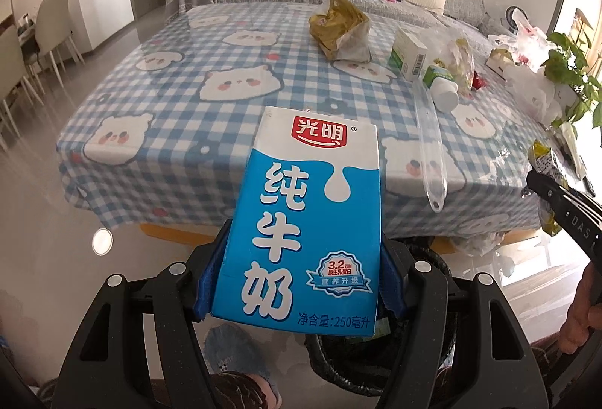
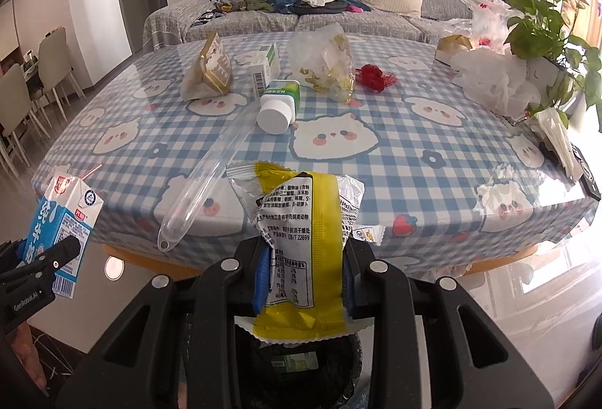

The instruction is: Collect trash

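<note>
Here left tongs (image 1: pixel 301 281) pinch milk carton (image 1: pixel 304 221); right tongs (image 2: pixel 304 277) pinch wrapper (image 2: pixel 301 239) (bin (image 2: pixel 301 371) seemingly below).

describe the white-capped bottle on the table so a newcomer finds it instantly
On the blue-checked bear-print tablecloth, look near the middle, beside the long clear plastic tube. The small green-labelled plastic bottle lies on its side there. Unlike the upright green-and-white carton behind it, its round white cap faces you.

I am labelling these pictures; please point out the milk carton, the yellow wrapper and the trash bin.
milk carton (image 1: pixel 301 221): left wrist view, front face.
yellow wrapper (image 2: pixel 301 239): right wrist view, printed middle.
trash bin (image 2: pixel 301 371): right wrist view, dark inside.
</note>
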The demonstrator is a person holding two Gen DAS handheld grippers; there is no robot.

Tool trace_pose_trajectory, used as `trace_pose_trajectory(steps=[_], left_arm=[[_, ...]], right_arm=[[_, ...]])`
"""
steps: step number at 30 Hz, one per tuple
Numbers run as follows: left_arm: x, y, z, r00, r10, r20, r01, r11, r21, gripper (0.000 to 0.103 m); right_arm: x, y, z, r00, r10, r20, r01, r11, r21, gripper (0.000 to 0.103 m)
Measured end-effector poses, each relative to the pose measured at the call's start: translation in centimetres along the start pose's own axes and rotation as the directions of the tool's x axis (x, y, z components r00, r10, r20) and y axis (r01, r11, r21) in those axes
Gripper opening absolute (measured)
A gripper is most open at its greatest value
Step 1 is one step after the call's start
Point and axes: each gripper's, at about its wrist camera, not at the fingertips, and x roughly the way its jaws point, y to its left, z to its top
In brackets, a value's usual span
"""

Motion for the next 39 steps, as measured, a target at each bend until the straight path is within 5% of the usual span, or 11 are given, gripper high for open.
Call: trace_pose_trajectory(steps=[39], left_arm=[[1.0, 0.7, -10.1, 0.993, 0.018, -0.115, -0.020, 1.000, -0.017, 0.065]], right_arm=[[1.1, 3.9, -10.0, 0.989, 0.009, -0.146, -0.013, 1.000, -0.025, 0.028]])
